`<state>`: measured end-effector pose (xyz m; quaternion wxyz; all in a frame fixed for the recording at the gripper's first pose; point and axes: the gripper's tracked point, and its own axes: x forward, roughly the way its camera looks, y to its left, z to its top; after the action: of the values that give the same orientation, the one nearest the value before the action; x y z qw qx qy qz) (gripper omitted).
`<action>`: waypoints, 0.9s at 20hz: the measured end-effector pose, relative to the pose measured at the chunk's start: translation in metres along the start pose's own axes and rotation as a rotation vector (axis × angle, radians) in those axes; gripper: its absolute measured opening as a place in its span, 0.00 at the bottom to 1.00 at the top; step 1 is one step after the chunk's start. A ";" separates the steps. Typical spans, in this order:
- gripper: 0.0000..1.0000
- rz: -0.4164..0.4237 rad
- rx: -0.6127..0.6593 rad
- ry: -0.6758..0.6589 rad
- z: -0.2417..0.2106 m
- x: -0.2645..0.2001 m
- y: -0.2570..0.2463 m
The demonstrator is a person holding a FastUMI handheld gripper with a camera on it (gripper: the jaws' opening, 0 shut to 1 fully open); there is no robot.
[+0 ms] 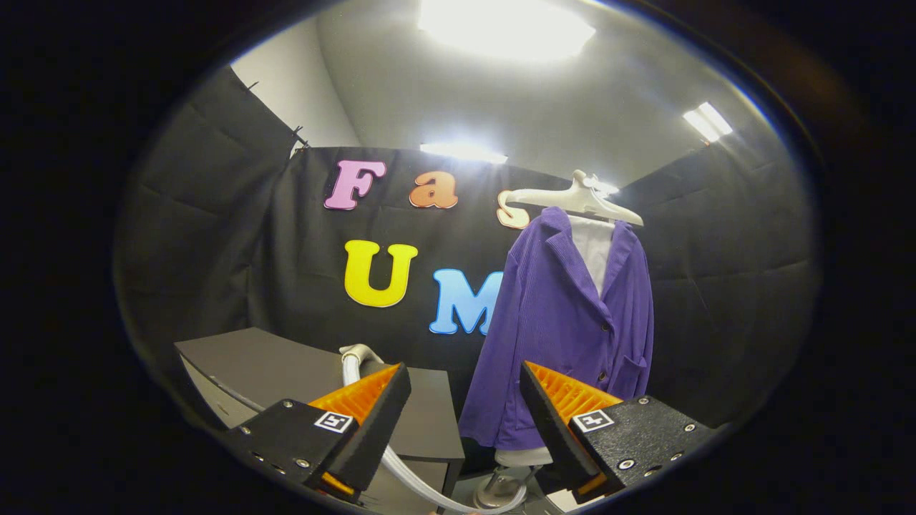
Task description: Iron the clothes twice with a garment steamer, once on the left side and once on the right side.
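Two ribbed orange tongs [465, 400] apart, corded purple jacket [565, 322] beyond

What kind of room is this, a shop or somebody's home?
Probably neither: it looks like a small staged booth for recording chores. Black cloth walls close it in, a purple jacket hangs on a stand, a grey table sits beside it, and the open gripper holds nothing.

One purple jacket [565, 336] — one hanger [576, 200], one hose [401, 458], one table [286, 372] — two orange fingers [361, 393]

Hand-held gripper [465, 400] fingers spread empty, purple jacket [565, 336] on hanger [580, 200] beyond, white hose [401, 465] between fingers
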<state>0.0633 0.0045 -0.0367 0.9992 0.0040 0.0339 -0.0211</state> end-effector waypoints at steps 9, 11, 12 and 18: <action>0.95 0.183 -0.001 0.011 0.028 -0.003 0.016; 0.95 0.253 -0.010 0.017 0.034 -0.011 0.029; 0.95 0.280 -0.026 0.025 0.034 -0.016 0.032; 0.95 0.417 -0.019 0.128 0.040 -0.045 0.055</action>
<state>0.0236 0.0613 0.0063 0.9777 0.0028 0.0956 0.1867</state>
